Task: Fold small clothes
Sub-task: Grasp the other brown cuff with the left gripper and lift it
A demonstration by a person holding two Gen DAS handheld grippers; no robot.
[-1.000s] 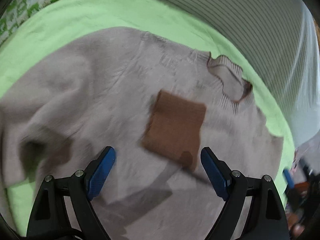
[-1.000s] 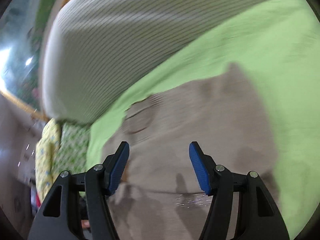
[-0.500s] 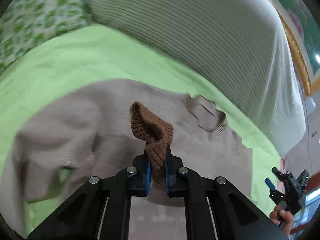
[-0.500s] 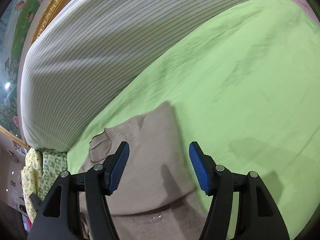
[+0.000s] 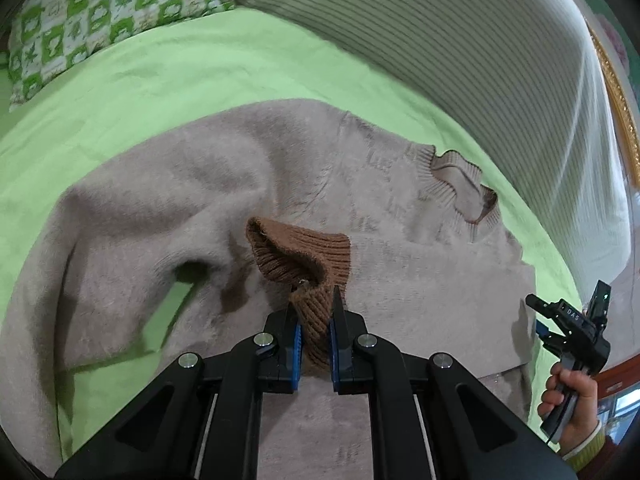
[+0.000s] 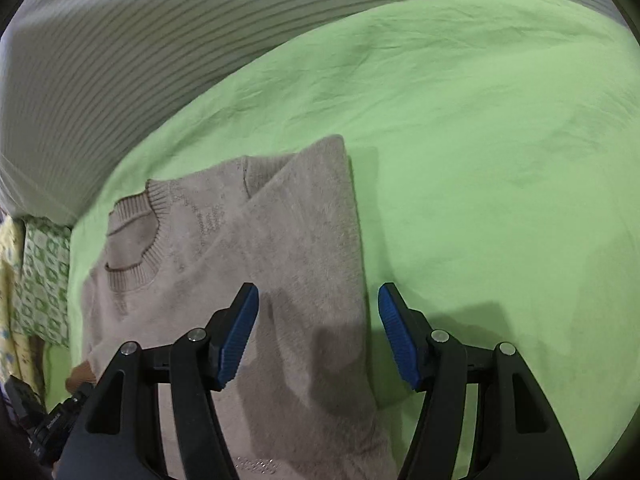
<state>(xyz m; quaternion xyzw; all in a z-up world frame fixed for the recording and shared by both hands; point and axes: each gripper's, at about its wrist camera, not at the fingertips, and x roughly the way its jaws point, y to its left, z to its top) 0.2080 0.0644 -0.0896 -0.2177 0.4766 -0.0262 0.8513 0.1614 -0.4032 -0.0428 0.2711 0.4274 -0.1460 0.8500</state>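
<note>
Left tongs (image 5: 314,336) pinch the sweater's (image 5: 200,200) brown cuff (image 5: 304,256); right tongs (image 6: 318,336) gape.

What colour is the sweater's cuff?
Brown ribbed cuff, contrasting the beige sweater; clearest in left wrist view.

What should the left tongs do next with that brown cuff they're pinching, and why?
Probably carry the brown cuff across the beige sweater and lay the sleeve flat on its body. The left tongs are shut on the cuff, lifted and bunched, while the sleeve humps loosely over the green sheet. The right tongs hang open over the side already folded in.
</note>
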